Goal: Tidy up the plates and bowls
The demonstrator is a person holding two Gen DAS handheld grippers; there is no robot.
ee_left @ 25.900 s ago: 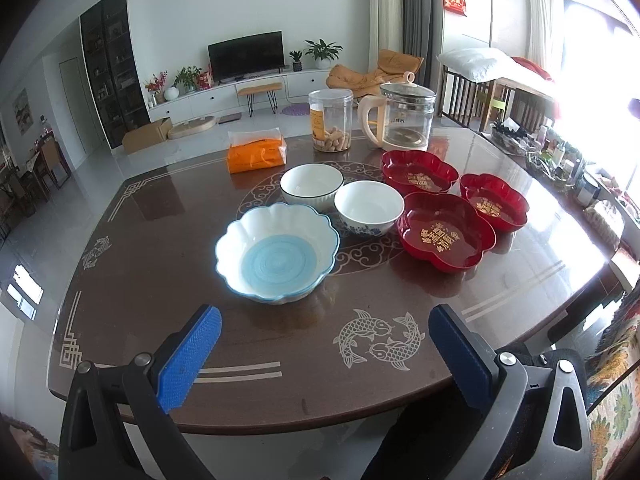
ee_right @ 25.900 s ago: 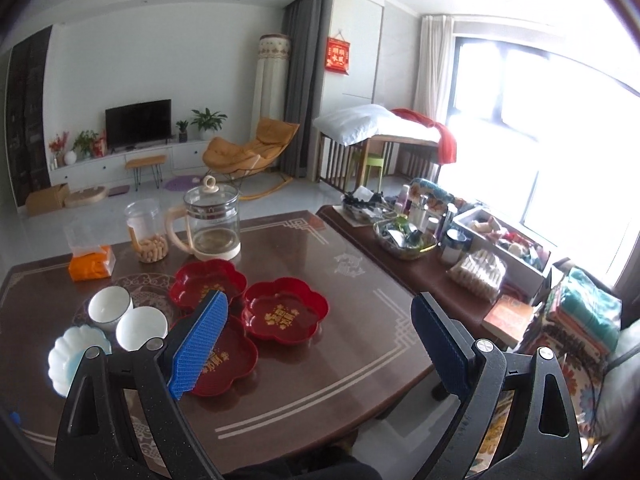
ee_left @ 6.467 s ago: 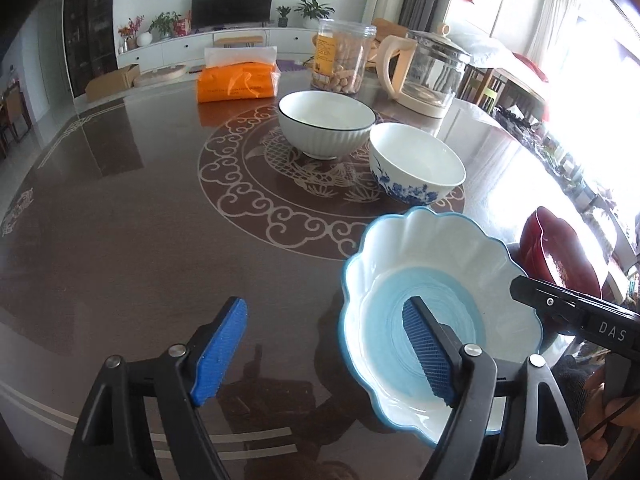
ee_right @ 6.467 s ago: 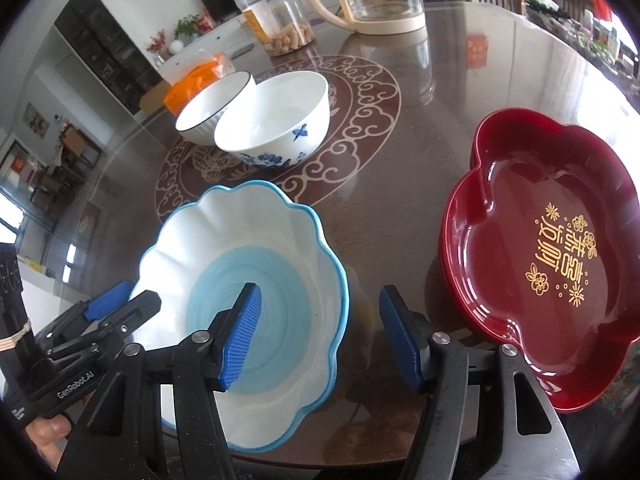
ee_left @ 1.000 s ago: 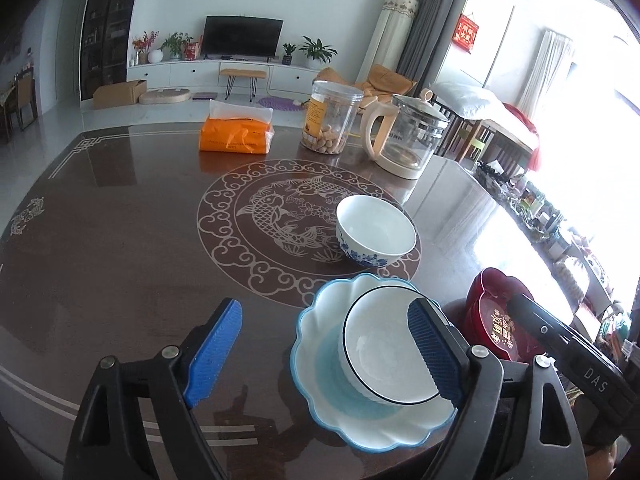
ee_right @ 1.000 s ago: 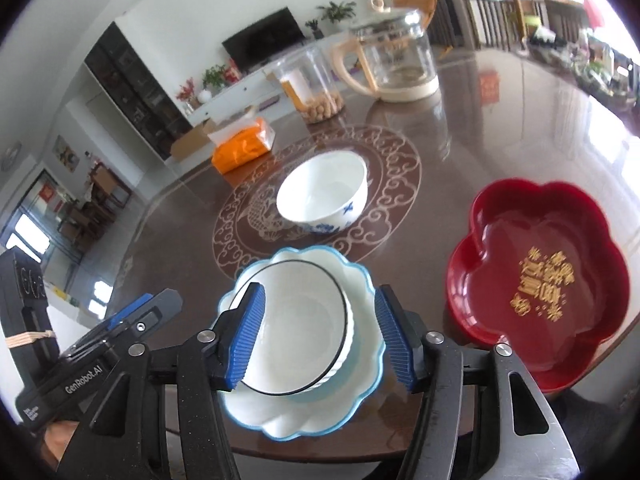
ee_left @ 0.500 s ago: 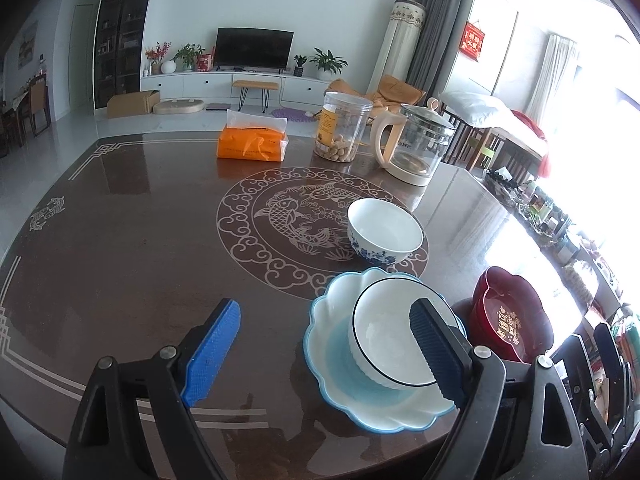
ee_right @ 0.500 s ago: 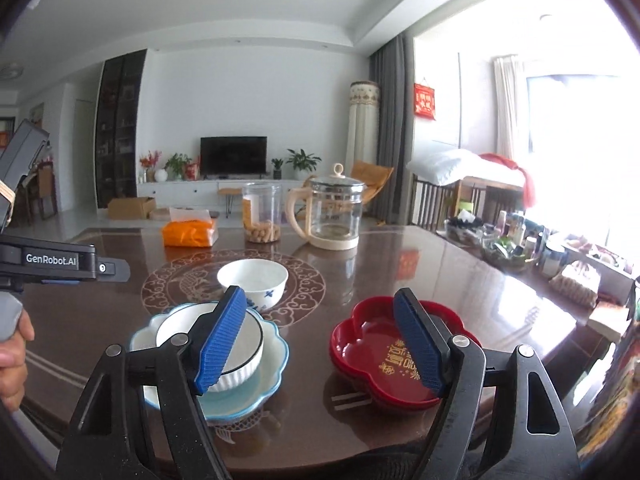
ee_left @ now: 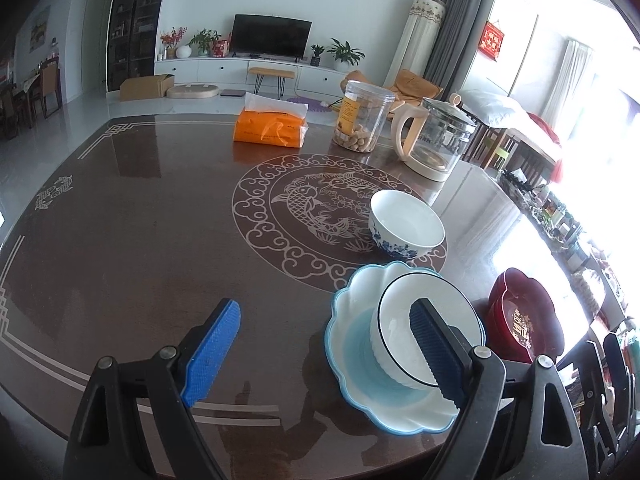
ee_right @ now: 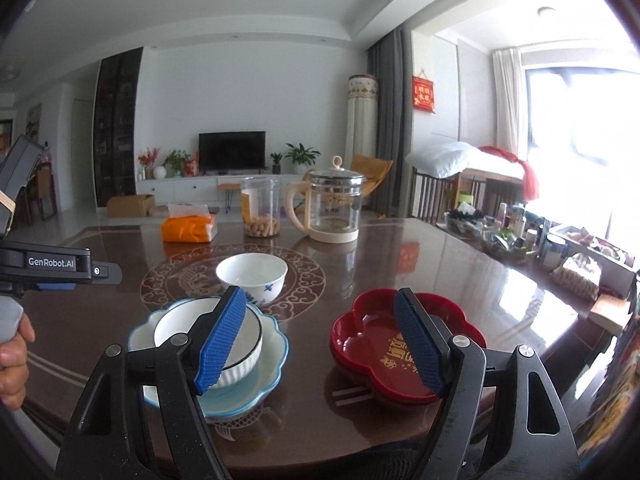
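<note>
A white bowl with a black rim [ee_left: 396, 316] [ee_right: 176, 328] sits inside the blue scalloped dish [ee_left: 358, 344] [ee_right: 276, 340] near the table's front edge. Behind them stands a white bowl with blue flowers [ee_left: 406, 226] [ee_right: 252, 274], alone on the table's round pattern. To the right lies a stack of red flower-shaped plates [ee_left: 520, 312] [ee_right: 368, 340]. My left gripper [ee_left: 322, 320] hangs open above the table in front of the dish, holding nothing. My right gripper [ee_right: 320, 300] is open and empty, drawn back between the dish and the red plates.
At the back of the dark table [ee_left: 140, 240] stand an orange tissue pack [ee_left: 270, 130], a jar of nuts [ee_left: 362, 120] and a glass kettle [ee_left: 438, 140]. A cluttered side table [ee_right: 540, 240] runs along the right. A person's hand [ee_right: 12, 356] holds the left gripper.
The right gripper has drawn back from around the black-rimmed bowl and tipped up towards level, leaving the bowl in the blue dish. The left gripper has hardly moved.
</note>
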